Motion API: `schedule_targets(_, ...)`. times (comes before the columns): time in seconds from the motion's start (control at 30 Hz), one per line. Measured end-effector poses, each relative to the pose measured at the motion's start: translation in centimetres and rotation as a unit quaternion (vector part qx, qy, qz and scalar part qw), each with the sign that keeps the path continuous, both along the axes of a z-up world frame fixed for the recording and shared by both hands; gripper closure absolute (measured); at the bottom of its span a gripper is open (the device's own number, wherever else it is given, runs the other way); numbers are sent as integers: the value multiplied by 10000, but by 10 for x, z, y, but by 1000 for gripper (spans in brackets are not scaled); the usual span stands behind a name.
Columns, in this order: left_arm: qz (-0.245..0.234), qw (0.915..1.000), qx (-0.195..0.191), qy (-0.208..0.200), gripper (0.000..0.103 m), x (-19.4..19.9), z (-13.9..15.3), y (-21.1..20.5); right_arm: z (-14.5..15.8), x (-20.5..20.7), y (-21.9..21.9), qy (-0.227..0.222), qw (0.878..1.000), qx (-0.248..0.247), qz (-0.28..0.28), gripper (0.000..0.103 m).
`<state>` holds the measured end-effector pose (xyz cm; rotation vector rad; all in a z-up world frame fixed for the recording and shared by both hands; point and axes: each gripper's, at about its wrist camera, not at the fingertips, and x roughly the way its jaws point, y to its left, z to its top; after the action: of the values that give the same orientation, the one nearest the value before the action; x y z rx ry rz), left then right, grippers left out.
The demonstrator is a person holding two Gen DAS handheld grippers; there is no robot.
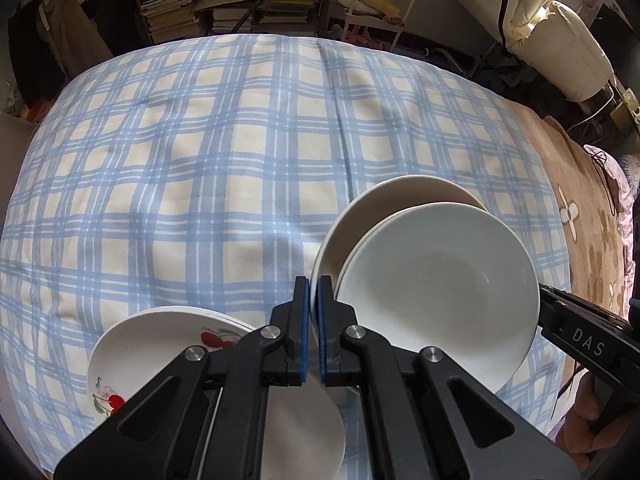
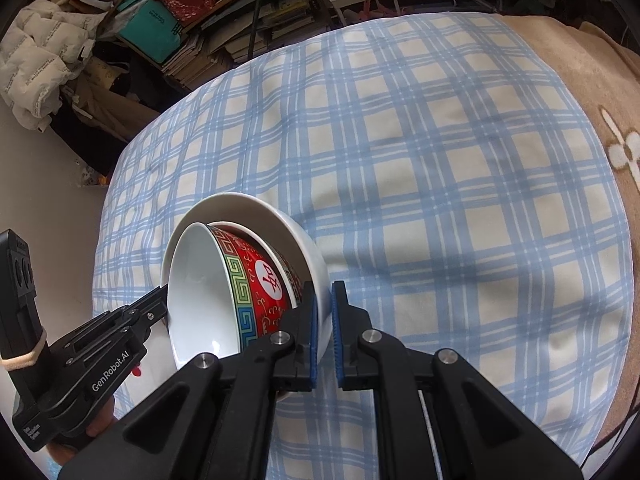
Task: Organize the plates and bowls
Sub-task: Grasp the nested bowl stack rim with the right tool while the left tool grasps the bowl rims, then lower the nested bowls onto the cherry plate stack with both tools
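Two nested bowls are held tilted above the plaid cloth. The outer one is plain white (image 2: 308,248) (image 1: 360,208). The inner one is white inside (image 1: 436,280) and red-patterned outside (image 2: 260,280). My left gripper (image 1: 313,320) is shut on the left rim of the bowls. My right gripper (image 2: 324,328) is shut on the white bowl's opposite rim; it also shows in the left wrist view (image 1: 576,328). A stack of cherry-print plates (image 1: 160,340) lies on the cloth at lower left, under the left gripper.
The blue-and-cream plaid cloth (image 1: 200,160) covers a soft surface, with a brown flowered blanket (image 1: 580,208) to its right. Shelves of books (image 1: 224,4) and clutter stand beyond the far edge. A white padded jacket (image 2: 36,64) lies at far left.
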<state>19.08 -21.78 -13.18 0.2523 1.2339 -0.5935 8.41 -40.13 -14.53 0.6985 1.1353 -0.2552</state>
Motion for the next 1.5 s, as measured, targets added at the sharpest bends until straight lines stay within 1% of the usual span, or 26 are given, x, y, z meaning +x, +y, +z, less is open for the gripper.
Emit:
schedule_targets(0.17, -14, 10000, -19, -79, 102, -5, 11, 1, 9, -5, 2, -67, 10000, -39, -32, 92)
schedule_targets(0.33, -49, 9997, -87, -237, 102, -11, 29, 3, 28, -11, 5, -227, 9996, -137, -54, 92)
schedule_targets(0.5, -60, 9993, -21, -371, 102, -20, 46, 8, 40, -20, 10, -355, 9993, -79, -84, 92)
schedule_targets(0.67, 37, 9989, 22, -459, 102, -28, 59, 26, 50, -23, 23, -437, 9990, -36, 32, 92)
schedule_targets(0.8, 207, 9986, 54, -473, 102, -32, 65, 48, 58, -23, 45, -526, 9981, -131, 304, 92)
schedule_targets(0.83, 252, 9985, 89, -484, 102, -34, 66, 54, 58, -22, 49, -529, 9980, -92, 338, 92)
schedule_targets(0.97, 449, 9975, 256, -492, 102, -41, 66, 78, 54, -21, 68, -497, 9974, 77, 525, 92)
schedule_targets(1.17, 763, 9957, 351, -385, 102, -43, 60, 117, 49, -15, 107, -421, 9952, 67, 880, 92)
schedule_targets(1.27, 878, 9948, 389, -354, 102, -45, 55, 131, 45, -12, 118, -372, 9944, 105, 983, 92)
schedule_targets(1.37, 912, 9940, 504, -317, 101, -47, 48, 139, 41, -10, 129, -276, 9938, 106, 1068, 92)
schedule_targets(1.5, 997, 9936, 486, -213, 101, -46, 38, 151, 34, -7, 139, -173, 9930, 101, 1161, 92)
